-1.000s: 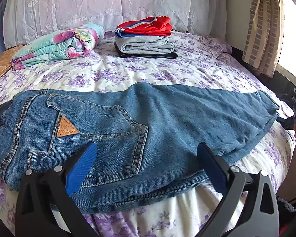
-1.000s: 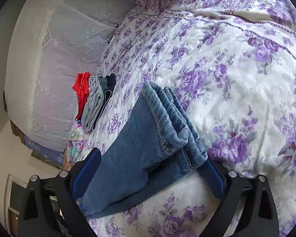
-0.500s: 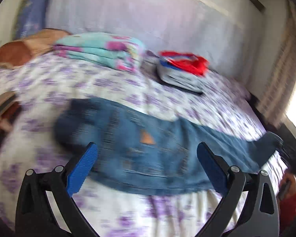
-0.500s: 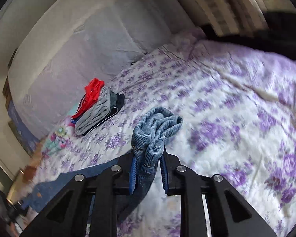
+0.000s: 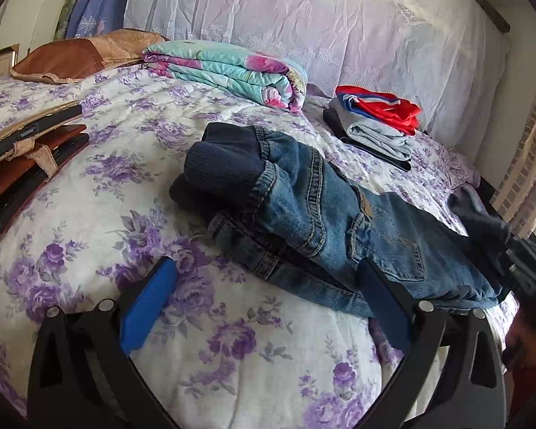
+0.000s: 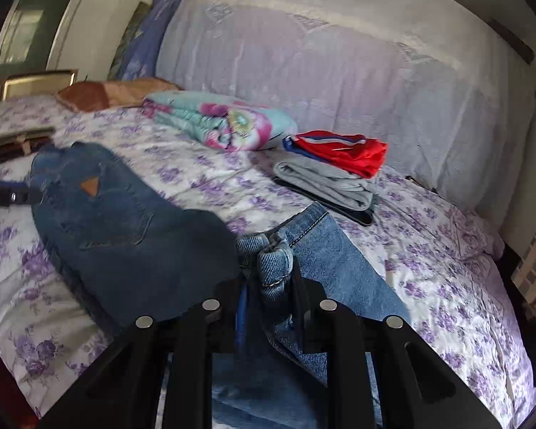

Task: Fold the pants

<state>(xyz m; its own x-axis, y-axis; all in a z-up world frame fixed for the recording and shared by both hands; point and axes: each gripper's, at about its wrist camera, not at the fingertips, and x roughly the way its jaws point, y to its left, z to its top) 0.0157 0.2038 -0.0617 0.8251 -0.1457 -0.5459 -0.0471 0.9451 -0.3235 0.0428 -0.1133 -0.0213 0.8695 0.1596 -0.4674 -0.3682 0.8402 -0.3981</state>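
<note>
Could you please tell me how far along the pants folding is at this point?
Done: three earlier garments sit in a folded stack near the headboard. In hand: the right gripper is shut on the bunched leg hems of the jeans, lifted toward the waist end. The left gripper is open, holding nothing, near the waistband. Left: the jeans are still rumpled, so the fold needs laying flat, probably folding again, then stacking.

Right gripper (image 6: 268, 286) has the jeans (image 6: 125, 228) cuffs pinched tight. Rest of them sprawl over the flowery bedspread (image 6: 428, 268).
</note>
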